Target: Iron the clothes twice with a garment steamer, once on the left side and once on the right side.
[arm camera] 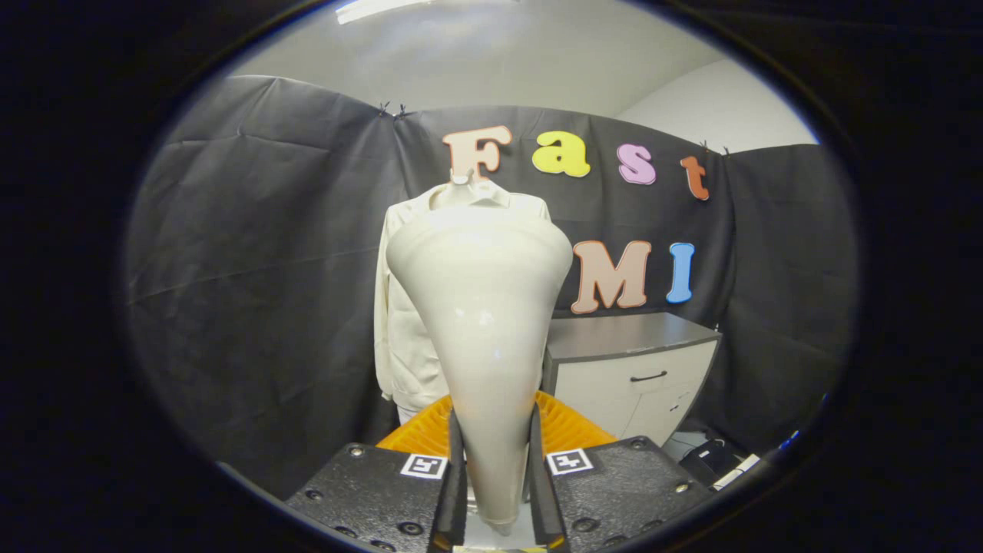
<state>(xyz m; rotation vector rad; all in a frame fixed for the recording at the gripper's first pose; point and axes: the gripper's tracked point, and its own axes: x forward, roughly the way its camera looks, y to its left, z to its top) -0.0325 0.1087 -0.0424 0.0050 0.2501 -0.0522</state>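
Though upright — steamer (482, 307) gripped in gripper (495, 468)

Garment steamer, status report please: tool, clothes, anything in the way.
Tool shut on garment steamer, head up. Cream jacket hanging just beyond, partly hidden behind the steamer head. Contact with the jacket unclear. Grey cabinet stands beside the jacket, apart.

You have almost nothing legible here. On the top of the tool (491, 491), one small square black-and-white marker (425, 465) sits on the block left of the clamped steamer (484, 322) and another marker (569, 461) on the block right of it; these are coded patterns, not words or numbers you can read. The steamer's body, gripped between both fingers, carries no readable brand or label.
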